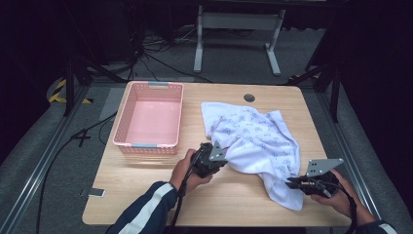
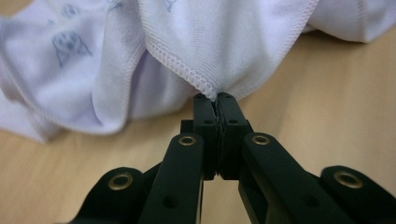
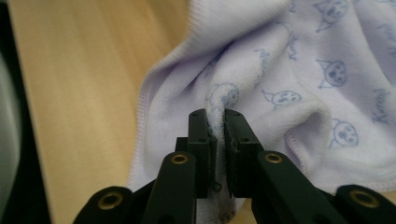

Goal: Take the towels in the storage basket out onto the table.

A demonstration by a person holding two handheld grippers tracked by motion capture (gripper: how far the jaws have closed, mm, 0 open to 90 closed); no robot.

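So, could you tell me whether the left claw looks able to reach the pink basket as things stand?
Probably not freely: the left claw is shut on the towel, though bare table lies before the pink basket.

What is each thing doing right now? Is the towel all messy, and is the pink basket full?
Towel: crumpled in a heap on the table, pinched at two spots.
Pink basket: upright, nothing inside it.
Left gripper: jaws shut on the towel's stitched edge.
Right gripper: jaws shut on a fold of the towel.
Table: holds the basket and the towel.
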